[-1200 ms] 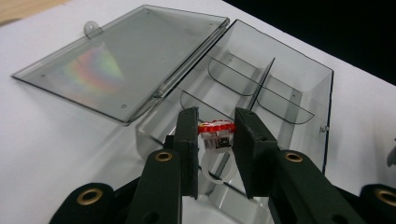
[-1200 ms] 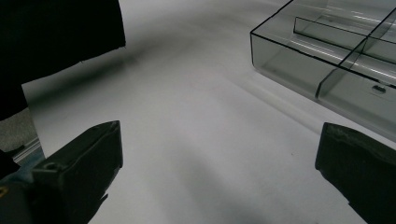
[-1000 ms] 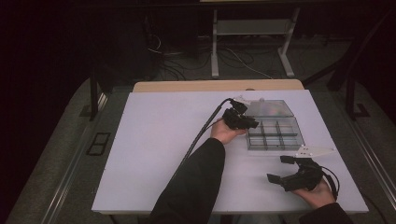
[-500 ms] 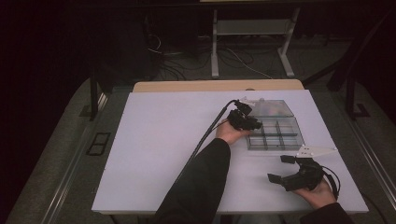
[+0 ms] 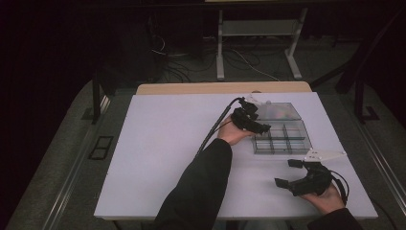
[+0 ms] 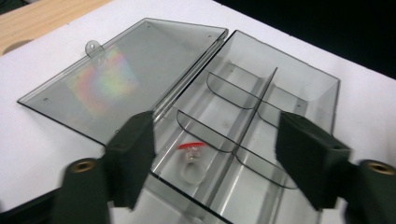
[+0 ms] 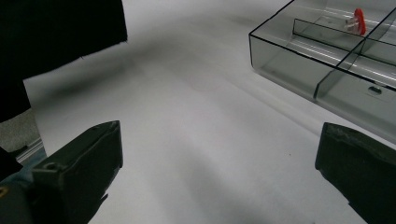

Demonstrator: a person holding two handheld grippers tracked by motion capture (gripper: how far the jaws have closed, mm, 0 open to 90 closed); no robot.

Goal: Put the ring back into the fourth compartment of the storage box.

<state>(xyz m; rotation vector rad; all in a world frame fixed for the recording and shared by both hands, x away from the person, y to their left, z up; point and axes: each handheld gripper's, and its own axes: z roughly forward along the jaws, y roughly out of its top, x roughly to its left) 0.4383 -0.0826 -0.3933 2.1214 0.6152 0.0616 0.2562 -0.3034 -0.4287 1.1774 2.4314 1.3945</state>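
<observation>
Left claw wide open, has moved from the box's left edge to over its near corner, above the ring with a red top lying in a compartment of the clear box. Likely pick-up next. Right claw open, idle on the table.

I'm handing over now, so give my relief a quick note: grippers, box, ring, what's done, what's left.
Left gripper: open, empty, poised over the clear divided box.
Right gripper: open, empty, on the near right of the table, apart from the box.
Box lid: open, lying flat.
Ring with a red top: in a compartment beside the lid hinge.
Left: probably closing the lid, a guess.
</observation>
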